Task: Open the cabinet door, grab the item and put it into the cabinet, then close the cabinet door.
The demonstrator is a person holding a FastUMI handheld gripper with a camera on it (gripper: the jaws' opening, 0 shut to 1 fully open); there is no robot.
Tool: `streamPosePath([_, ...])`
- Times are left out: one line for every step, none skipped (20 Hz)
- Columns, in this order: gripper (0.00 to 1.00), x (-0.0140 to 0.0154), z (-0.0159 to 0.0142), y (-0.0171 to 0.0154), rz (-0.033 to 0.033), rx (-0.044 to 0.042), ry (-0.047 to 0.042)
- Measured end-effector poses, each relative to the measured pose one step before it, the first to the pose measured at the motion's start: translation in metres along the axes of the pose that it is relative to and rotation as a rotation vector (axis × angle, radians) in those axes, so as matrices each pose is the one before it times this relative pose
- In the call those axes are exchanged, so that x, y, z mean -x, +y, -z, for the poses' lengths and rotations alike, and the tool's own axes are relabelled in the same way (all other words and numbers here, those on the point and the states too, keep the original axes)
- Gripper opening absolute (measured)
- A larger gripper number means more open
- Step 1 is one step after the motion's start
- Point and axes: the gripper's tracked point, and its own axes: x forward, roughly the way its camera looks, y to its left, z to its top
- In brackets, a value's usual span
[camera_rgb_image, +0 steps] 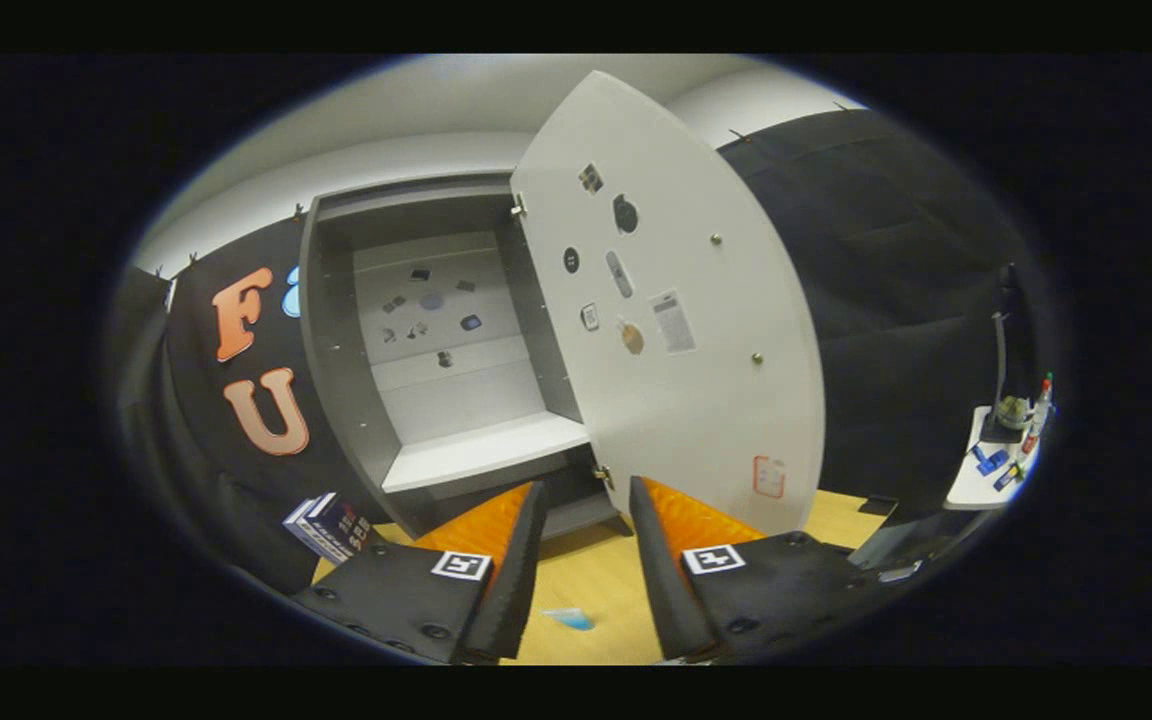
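While the tongs (584,500) gape empty, the grey cabinet's door (676,310) stands open.

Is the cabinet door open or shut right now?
Open. The door is swung wide to the right, showing the cabinet interior and its white shelf. The gripper is open, holding nothing.

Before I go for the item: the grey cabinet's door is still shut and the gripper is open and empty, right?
Not quite. The gripper view shows the white door of the grey cabinet swung wide open. The gripper is open and empty, as you said.
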Motion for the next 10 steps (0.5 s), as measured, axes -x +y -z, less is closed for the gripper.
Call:
streamPosePath([0.65, -0.00659, 0.01440, 0.00539, -0.00046, 0.00630, 0.02103])
streamPosePath([0.65, -0.00696, 0.01446, 0.00471, -0.00563, 0.00877, 0.02060])
streamPosePath([0.75, -0.00527, 0.01300, 0.00365, -0.01035, 0.01125, 0.01818])
streamPosePath([0.85, -0.00494, 0.01391, 0.00178, 0.00306, 0.01811, 0.01762])
streamPosePath([0.95, -0.00498, 0.01180, 0.00127, -0.00368, 0.02087, 0.01275])
streamPosePath([0.94, -0.00549, 0.01465, 0.00347, -0.00337, 0.02557, 0.01491])
streamPosePath([0.93, -0.00645, 0.01371, 0.00465, -0.00432, 0.02780, 0.01504])
streamPosePath([0.94, -0.00619, 0.01458, 0.00466, -0.00660, 0.03005, 0.01924])
streamPosePath([1.00, -0.00638, 0.01499, 0.00348, -0.00346, 0.03160, 0.02258])
streamPosePath([1.00, -0.00659, 0.01572, 0.00203, -0.00204, 0.03437, 0.02403])
